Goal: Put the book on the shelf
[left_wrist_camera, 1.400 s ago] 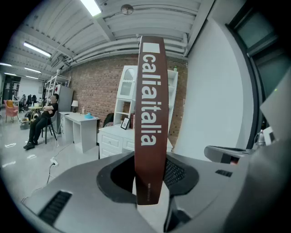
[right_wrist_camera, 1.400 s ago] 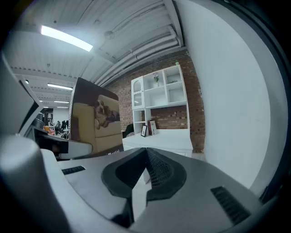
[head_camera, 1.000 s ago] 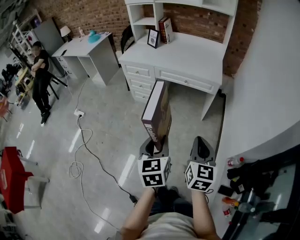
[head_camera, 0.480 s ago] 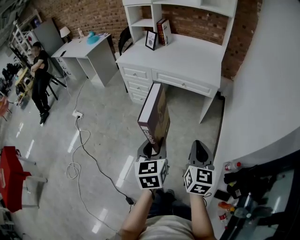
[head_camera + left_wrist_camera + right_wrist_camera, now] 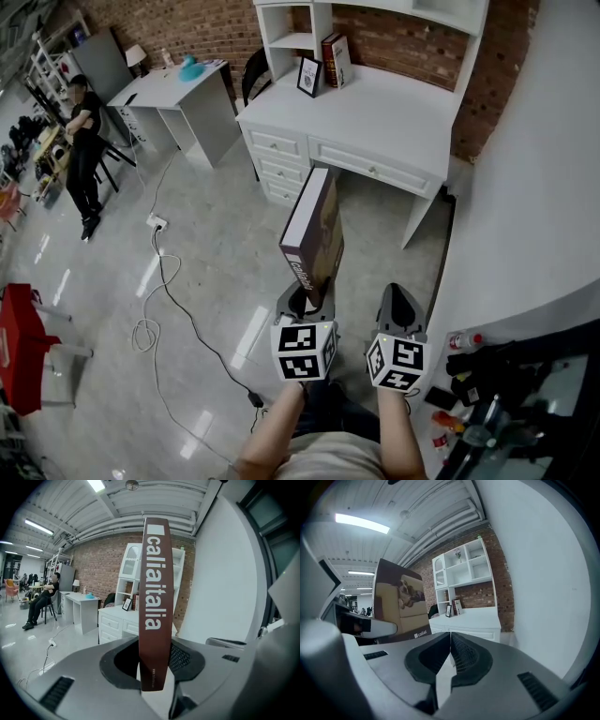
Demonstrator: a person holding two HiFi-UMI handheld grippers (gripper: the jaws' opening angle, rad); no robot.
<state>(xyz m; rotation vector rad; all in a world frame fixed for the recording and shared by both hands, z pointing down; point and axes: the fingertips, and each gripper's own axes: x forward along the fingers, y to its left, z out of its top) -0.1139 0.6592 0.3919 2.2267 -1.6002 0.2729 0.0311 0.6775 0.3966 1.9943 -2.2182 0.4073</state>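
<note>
A large brown book (image 5: 314, 234) stands upright between the jaws of my left gripper (image 5: 306, 302), which is shut on its lower edge. In the left gripper view the book's spine (image 5: 154, 606) rises straight up out of the left gripper (image 5: 151, 667). My right gripper (image 5: 402, 307) hangs beside it on the right, shut and holding nothing; its pads (image 5: 451, 656) meet. The book's cover (image 5: 401, 604) shows at the left of the right gripper view. Ahead stands a white desk (image 5: 375, 112) with a shelf unit (image 5: 309, 42) holding two books (image 5: 332, 59) and a framed picture (image 5: 307, 77).
A curved white wall (image 5: 534, 169) runs along the right. A cable (image 5: 173, 291) trails over the glossy floor on the left. A second white desk (image 5: 178, 94) and a person in black (image 5: 82, 150) are at the far left. A red object (image 5: 23, 347) sits at the left edge.
Both grippers and the book have shifted slightly toward the white desk; the scene has slid a little in the head view. Grips are unchanged.
</note>
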